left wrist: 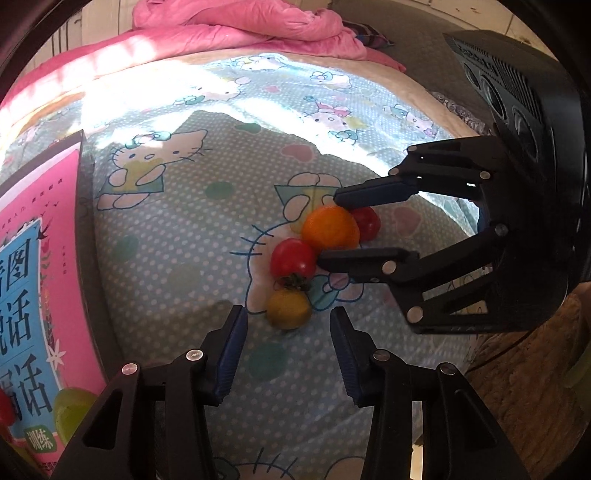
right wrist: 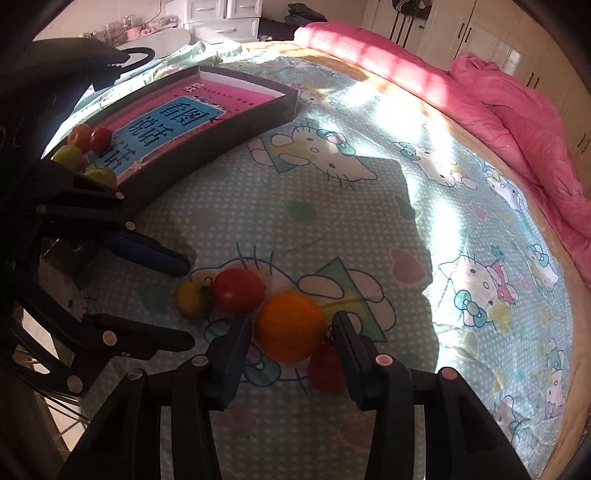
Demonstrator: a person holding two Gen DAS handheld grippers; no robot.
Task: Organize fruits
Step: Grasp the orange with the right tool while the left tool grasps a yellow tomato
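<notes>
I'm over a bed here, a pale blue cartoon-cat sheet [right wrist: 332,229] spread flat, sunlight cutting across its far half, a rumpled pink quilt [right wrist: 517,110] heaped along the far edge. Beyond it I see white cupboard doors [right wrist: 461,33] and a white drawer unit [right wrist: 221,18]. A shallow dark tray [right wrist: 207,147] sits on the sheet with a pink and blue book cover in its bottom, and a few small fruits [right wrist: 86,147] bunched in its near corner.

Now the loose fruit, a tight cluster on the sheet: an orange [right wrist: 290,326], a red tomato [right wrist: 238,290] touching it, a yellow tomato [right wrist: 192,299] just past that, and a second red tomato [right wrist: 325,367] tucked against the orange's other side.

My right gripper [right wrist: 291,325] is spread wide, one finger either side of the orange, the second red tomato right by the right-hand finger; I can't tell if the pads touch. My left gripper [left wrist: 288,325] is open too, holding nothing, the yellow tomato [left wrist: 288,308] just ahead of its tips
</notes>
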